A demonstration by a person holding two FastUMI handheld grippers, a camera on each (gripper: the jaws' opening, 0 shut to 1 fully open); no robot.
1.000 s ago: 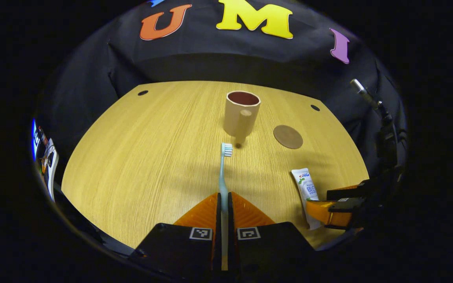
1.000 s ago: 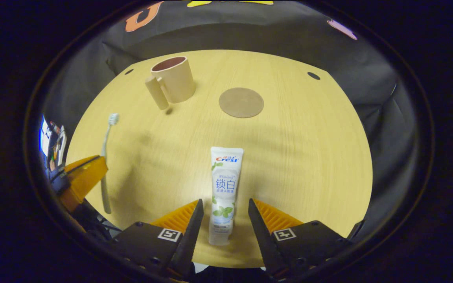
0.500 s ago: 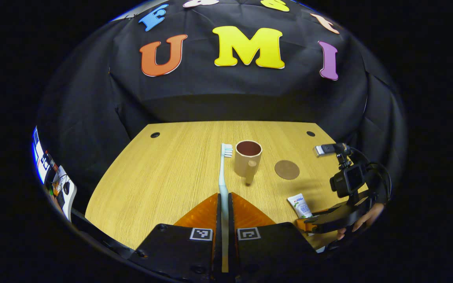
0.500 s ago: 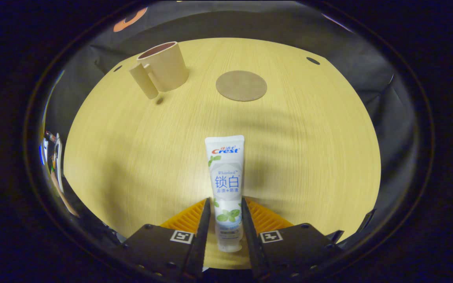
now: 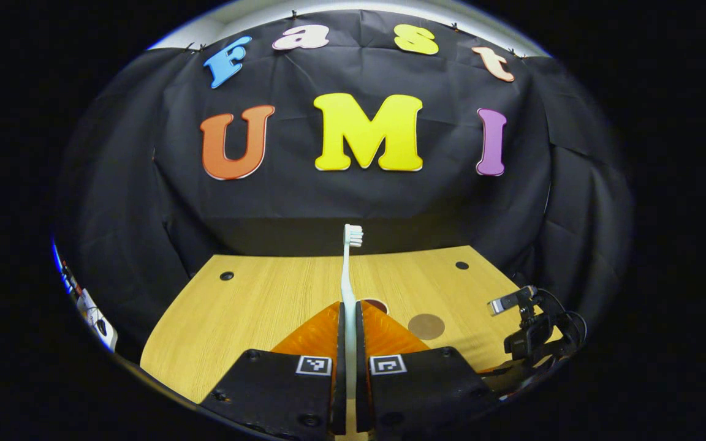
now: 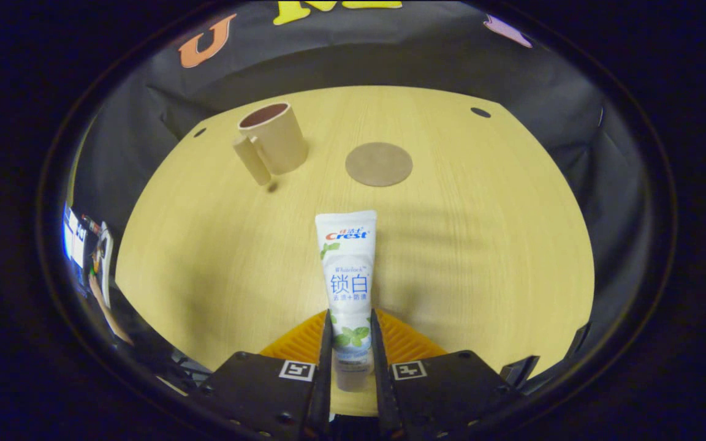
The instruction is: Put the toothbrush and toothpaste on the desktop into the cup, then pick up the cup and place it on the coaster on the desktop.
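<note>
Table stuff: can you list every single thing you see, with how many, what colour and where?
toothbrush: 1, pale blue, held in the left gripper, bristles up
toothpaste: 1, white tube, held in the right gripper
cup: 1, beige outside, reddish-brown inside, far left on the table, nothing in it
coaster: 1, brown, round, right of the cup, bare
table: 1, light wood
left gripper: 1, shut on the toothbrush
right gripper: 1, shut on the toothpaste
</note>
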